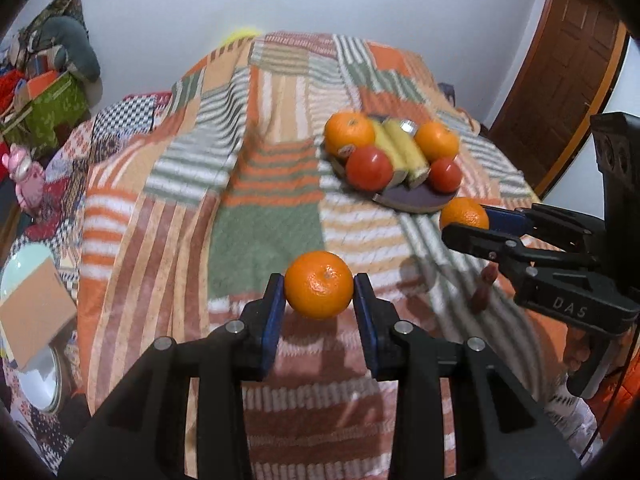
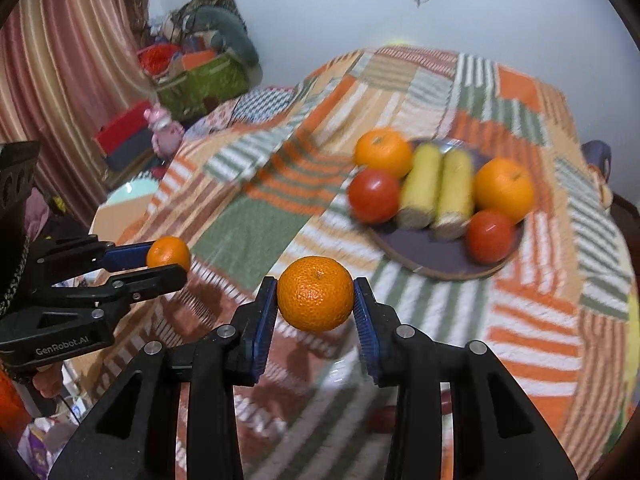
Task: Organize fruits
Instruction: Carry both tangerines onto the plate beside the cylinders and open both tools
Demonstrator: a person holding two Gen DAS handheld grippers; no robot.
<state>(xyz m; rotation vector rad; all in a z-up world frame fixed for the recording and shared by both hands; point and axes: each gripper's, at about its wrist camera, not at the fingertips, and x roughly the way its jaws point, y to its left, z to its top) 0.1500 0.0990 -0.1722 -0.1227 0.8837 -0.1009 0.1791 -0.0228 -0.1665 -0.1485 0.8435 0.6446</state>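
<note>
Orange fruit sits clamped between the blue pads of both tools. Left wrist view: left hand-held gripper holds a mandarin by its two sides, stem end up, lifted clear of the striped patchwork blanket below. Ahead and to the right, a dark plate rests on the blanket, carrying two oranges at its far corners, two yellow corn cobs in the middle and two tomatoes at the near side. The right hand-held gripper comes in from the right edge, closed on a second mandarin, which hangs just beside the plate's near rim (touching or not: cannot tell).

Right wrist view: right hand-held gripper grips the second mandarin between its pads, above the blanket. The plate lies ahead to the right, with oranges, corn cobs and tomatoes in the same layout (image blurred). At the left, the left hand-held gripper holds its mandarin, well apart from the plate. Whether the blanket covers a worktop or a bed cannot be told.
</note>
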